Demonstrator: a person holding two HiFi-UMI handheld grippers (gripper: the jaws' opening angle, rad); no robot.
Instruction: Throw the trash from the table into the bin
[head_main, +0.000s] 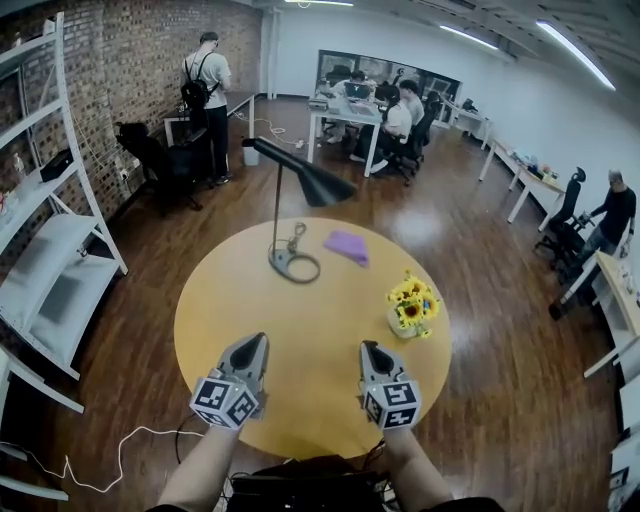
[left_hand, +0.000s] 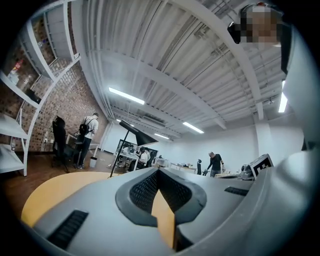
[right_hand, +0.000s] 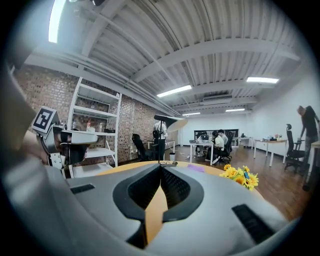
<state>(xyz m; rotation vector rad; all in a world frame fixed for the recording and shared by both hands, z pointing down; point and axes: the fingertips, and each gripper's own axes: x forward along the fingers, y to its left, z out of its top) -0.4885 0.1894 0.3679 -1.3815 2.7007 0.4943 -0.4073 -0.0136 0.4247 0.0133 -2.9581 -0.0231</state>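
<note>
A crumpled purple piece of trash (head_main: 347, 247) lies on the far side of the round yellow table (head_main: 250, 300), just right of the lamp base; it shows as a thin purple strip (right_hand: 196, 168) in the right gripper view. My left gripper (head_main: 258, 342) hovers over the table's near left part, jaws shut and empty (left_hand: 158, 171). My right gripper (head_main: 368, 348) is over the near right part, also shut with nothing in it (right_hand: 160, 167). Both point toward the far side of the table. No bin is clearly seen in these views.
A black desk lamp (head_main: 298, 180) with its ring base and cord stands at the table's far middle. A small pot of yellow flowers (head_main: 411, 308) sits at the right edge. White shelving (head_main: 45, 250) lines the brick wall at left. People work at desks farther back.
</note>
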